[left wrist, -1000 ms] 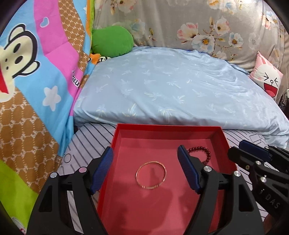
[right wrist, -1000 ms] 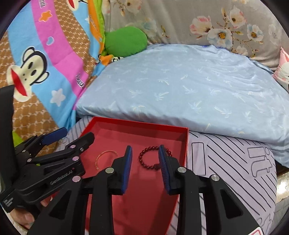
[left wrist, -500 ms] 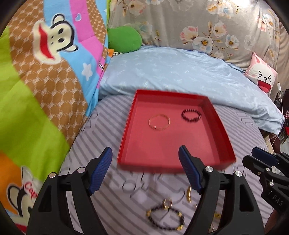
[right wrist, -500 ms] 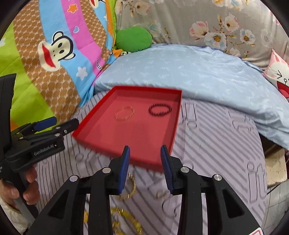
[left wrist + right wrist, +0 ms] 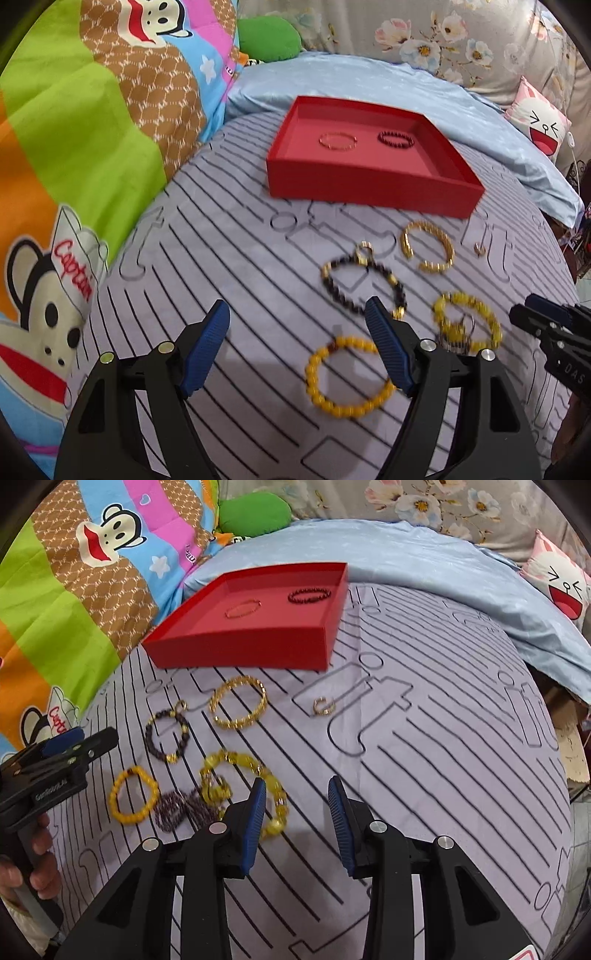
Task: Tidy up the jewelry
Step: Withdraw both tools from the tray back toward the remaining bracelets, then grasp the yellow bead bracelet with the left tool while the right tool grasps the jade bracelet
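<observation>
Red tray [image 5: 373, 184], at 12 o'clock on the striped grey sheet [image 5: 229, 266]: held a thin gold bangle [image 5: 337, 141] and, just to its 3 o'clock, a dark red bead bracelet [image 5: 395, 139], apart from each other.

Loose on the sheet, nearer than the tray: gold chain bracelet [image 5: 238, 702]; small gold ring [image 5: 323, 706], well apart at its 3 o'clock; dark bead bracelet with gold spacers [image 5: 168, 734]; yellow bead bracelet [image 5: 347, 375]; chunky yellow bracelet [image 5: 243, 794]; purple bead strand [image 5: 183, 809], touching the latter.

Left gripper [image 5: 297, 349]: jaws spread wide, empty, above the yellow bead bracelet.

Right gripper [image 5: 297, 821]: jaws parted, empty.
</observation>
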